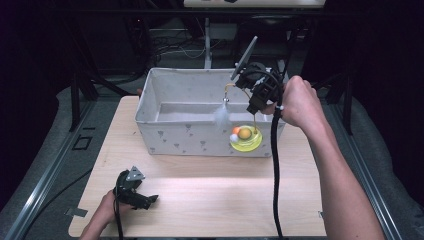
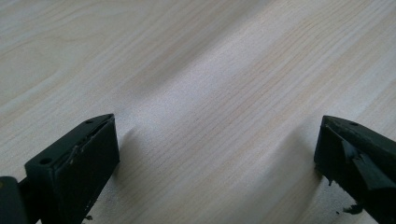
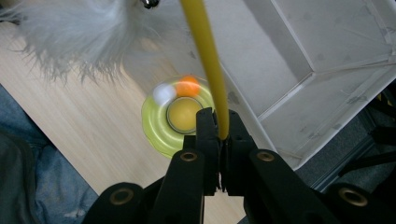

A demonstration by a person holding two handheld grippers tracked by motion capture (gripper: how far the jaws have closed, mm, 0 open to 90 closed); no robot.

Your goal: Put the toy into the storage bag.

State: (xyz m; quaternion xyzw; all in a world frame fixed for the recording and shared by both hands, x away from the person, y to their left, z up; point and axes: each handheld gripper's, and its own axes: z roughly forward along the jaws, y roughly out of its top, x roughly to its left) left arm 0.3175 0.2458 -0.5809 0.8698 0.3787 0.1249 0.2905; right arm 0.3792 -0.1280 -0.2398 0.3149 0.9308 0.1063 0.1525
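Transport is the step in hand: the right gripper [image 1: 256, 100] is raised over the near right corner of the fabric bin [image 1: 165, 131], its jaws pinched tight on the thin yellow stem [image 3: 211, 70] of a cat toy [image 1: 245, 137]. The toy's round yellow-green base, with a yellow ball in the middle and small orange and white balls on its rim, hangs below the gripper in front of the bin's near wall; whether it touches the desk [image 1: 210, 195] or swings just clear of it I cannot tell. A white feather tuft [image 1: 221, 116] dangles from the curled upper end of the stem, level with the bin's rim. In the right gripper view the stem runs straight up between the closed jaws, with the base directly beneath and the bin's open inside off to the right. The left gripper [image 1: 142, 199] rests low on the desk near the front left, well apart from the toy, its jaws wide apart and holding nothing. Judging by this, the toy is likely headed into the bin, so the next move calls for lifting until the base clears the rim, carrying it over the open inside and lowering before letting go, minding that the swinging base and feather don't snag on the soft wall.
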